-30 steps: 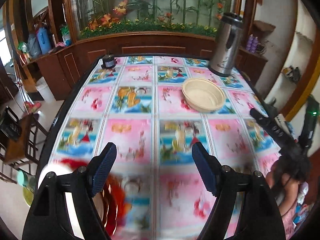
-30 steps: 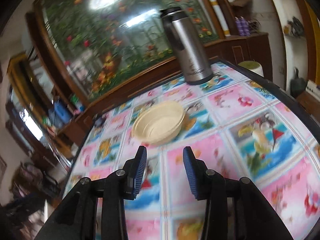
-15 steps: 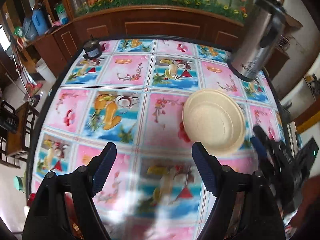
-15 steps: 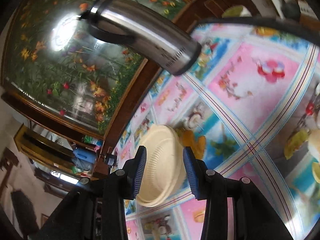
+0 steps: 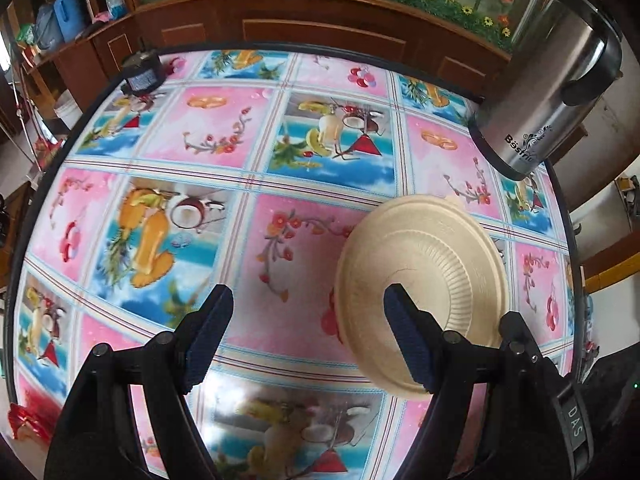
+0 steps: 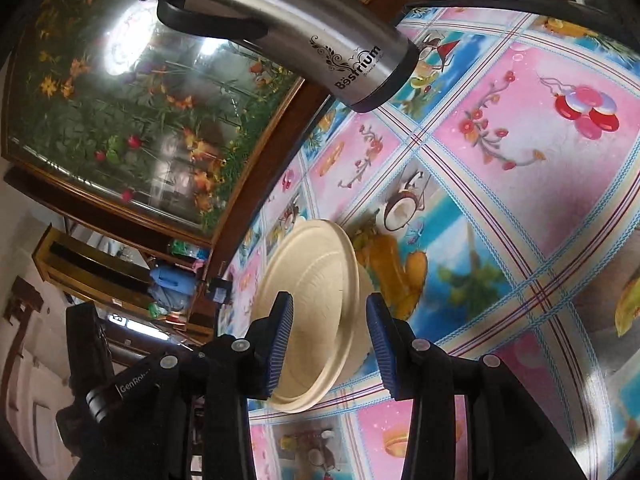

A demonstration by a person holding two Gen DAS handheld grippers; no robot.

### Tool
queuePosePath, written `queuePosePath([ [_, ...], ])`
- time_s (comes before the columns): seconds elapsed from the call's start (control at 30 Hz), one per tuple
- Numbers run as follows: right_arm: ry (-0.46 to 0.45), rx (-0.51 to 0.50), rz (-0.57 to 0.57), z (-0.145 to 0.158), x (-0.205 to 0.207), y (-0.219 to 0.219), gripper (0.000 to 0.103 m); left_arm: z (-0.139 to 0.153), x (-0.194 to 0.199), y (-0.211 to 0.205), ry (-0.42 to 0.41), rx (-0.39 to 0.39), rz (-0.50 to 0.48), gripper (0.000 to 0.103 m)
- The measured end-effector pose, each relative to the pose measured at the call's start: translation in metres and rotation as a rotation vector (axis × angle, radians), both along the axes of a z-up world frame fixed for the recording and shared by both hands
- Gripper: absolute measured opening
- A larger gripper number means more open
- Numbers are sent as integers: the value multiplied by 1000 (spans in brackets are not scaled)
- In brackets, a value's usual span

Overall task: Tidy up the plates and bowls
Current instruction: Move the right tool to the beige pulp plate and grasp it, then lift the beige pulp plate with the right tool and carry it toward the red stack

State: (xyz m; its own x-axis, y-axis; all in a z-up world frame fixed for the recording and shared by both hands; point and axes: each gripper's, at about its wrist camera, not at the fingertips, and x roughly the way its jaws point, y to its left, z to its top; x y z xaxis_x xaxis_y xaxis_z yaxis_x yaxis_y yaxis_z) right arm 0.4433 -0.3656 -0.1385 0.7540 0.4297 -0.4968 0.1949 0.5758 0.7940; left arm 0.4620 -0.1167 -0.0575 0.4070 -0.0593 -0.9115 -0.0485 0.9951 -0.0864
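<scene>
Cream ribbed plastic bowl [image 6: 316,304] rim sits between unclenched right gripper [image 6: 328,344] jaws; left gripper [image 5: 308,336] released, beside it.

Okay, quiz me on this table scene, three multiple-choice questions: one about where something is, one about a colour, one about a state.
1. Where does the steel flask stand?
A. Near the table's far edge, beyond the bowl
B. Inside the bowl
C. On the floor

2. What colour is the bowl?
A. Red
B. Cream
C. Black

3. How do the right gripper fingers stand at the bowl's rim?
A. Clamped on the flask
B. Open, one finger on each side of the rim
C. Shut, nothing near

Key: 1 A, the flask sits by the far edge, past the bowl. 2 B, the bowl is pale cream. 3 B, gaps show between both pads and the rim.
</scene>
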Motion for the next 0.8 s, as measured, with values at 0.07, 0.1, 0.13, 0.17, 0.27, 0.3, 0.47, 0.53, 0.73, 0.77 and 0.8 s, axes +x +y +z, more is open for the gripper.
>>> queuePosePath([
  [0.07,6,0,-6,-1,1,1,41,-3,2,-2,8,-13,-2,78],
  [0.1,8,4,-5,-2,1,1,41,-5,3,-2,13,-21,-4,78],
  [0.13,12,2,-7,-3,2,1,41,-6,3,-4,13,-32,-8,78],
  [0.17,20,-7,-12,-4,2,2,41,-6,4,-5,12,-33,-11,78],
  [0.27,37,4,-17,-8,2,1,40,-10,4,-12,12,-15,-28,78],
  [0.3,40,5,-19,-9,3,1,40,-11,4,-13,16,-20,-31,77],
  [0.47,47,-1,-27,-10,3,1,40,-15,4,-14,21,-38,-37,56],
  [0.53,50,-9,-30,-10,3,1,40,-16,4,-15,18,-25,-39,44],
  [0.73,74,-9,-25,-13,6,1,31,-21,3,-15,21,-41,-38,20],
  [0.77,78,-9,-27,-14,6,1,26,-21,3,-15,17,-39,-39,16],
  [0.8,81,-9,-29,-14,6,1,25,-21,3,-15,14,-41,-42,10],
])
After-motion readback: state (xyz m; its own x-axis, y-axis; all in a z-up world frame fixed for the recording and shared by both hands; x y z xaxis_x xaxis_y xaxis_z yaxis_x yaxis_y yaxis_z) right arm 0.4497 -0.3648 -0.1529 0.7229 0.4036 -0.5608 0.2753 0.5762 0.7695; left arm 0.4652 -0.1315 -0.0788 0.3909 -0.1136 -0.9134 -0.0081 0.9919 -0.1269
